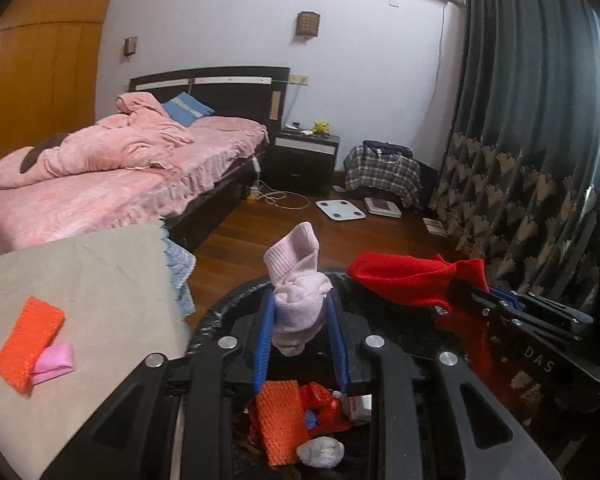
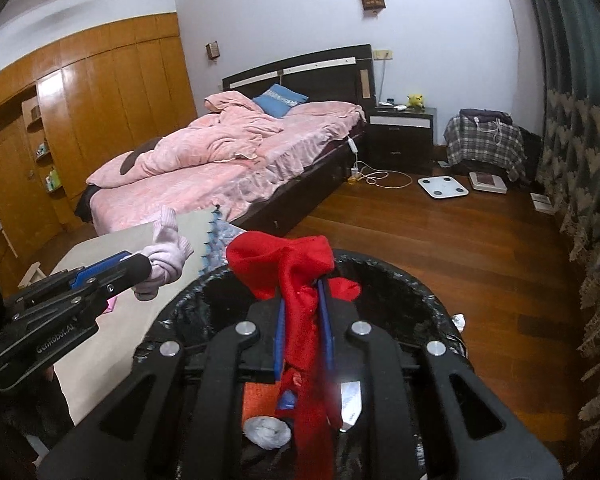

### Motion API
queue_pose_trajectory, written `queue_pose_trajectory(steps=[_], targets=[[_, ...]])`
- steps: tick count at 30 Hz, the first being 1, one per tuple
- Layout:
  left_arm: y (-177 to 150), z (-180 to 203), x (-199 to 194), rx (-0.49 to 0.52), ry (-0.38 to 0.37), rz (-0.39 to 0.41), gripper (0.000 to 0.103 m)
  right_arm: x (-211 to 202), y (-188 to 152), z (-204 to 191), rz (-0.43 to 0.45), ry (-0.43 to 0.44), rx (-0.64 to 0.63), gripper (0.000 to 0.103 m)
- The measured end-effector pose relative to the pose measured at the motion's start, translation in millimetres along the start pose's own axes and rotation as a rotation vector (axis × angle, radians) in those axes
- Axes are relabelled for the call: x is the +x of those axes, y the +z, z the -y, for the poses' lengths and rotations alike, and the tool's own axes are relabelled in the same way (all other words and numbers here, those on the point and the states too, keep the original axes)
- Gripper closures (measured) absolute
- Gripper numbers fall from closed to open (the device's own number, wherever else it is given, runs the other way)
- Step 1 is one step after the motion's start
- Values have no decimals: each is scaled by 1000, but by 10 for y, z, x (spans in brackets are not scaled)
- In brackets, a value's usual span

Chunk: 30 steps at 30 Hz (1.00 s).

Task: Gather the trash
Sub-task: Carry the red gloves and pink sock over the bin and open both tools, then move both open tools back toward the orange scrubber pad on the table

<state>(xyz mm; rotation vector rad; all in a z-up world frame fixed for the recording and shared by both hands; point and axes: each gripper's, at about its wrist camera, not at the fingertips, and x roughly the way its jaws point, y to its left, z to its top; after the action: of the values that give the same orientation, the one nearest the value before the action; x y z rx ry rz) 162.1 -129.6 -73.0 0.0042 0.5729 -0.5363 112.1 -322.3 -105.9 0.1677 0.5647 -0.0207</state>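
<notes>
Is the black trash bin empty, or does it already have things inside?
Not empty. The black lined trash bin holds an orange mesh pad and a white crumpled wad.

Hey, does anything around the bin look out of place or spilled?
Yes. A crumpled white paper wad lies on the wooden floor just outside the black-lined trash bin, apart from the trash inside. An orange mesh sponge and pink folded paper sit on the beige-covered surface.

Left tongs (image 1: 300,322) pinch pink sock (image 1: 298,280); perhaps above bin (image 1: 220,312).
</notes>
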Motion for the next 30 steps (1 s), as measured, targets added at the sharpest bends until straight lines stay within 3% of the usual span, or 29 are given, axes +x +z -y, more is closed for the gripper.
queue_pose_trajectory(steps=[2,5,7,9,11,14,18,30], targets=[[-7,-4,38,-3,-17,-11,73,11,-17,29,-8,-12,2,74],[-12,-30,40,-3,-21,-12,59,18,-37,74,-7,-26,8,60],[-18,-69,15,-6,-13,-8,56,22,-38,86,-7,-32,10,51],[-15,-129,-25,-11,8,-4,49,12,-50,77,1,-37,6,36],[-11,-198,-68,-16,31,7,40,2,-54,37,11,-43,0,11],[-16,-328,-175,-28,77,28,26,14,-59,-18,-1,-23,1,7],[-39,-546,-332,-44,130,47,21,58,-26,-143,-14,2,3,6],[-263,-1405,-849,-118,346,68,19,295,58,-1139,-12,165,-101,6]])
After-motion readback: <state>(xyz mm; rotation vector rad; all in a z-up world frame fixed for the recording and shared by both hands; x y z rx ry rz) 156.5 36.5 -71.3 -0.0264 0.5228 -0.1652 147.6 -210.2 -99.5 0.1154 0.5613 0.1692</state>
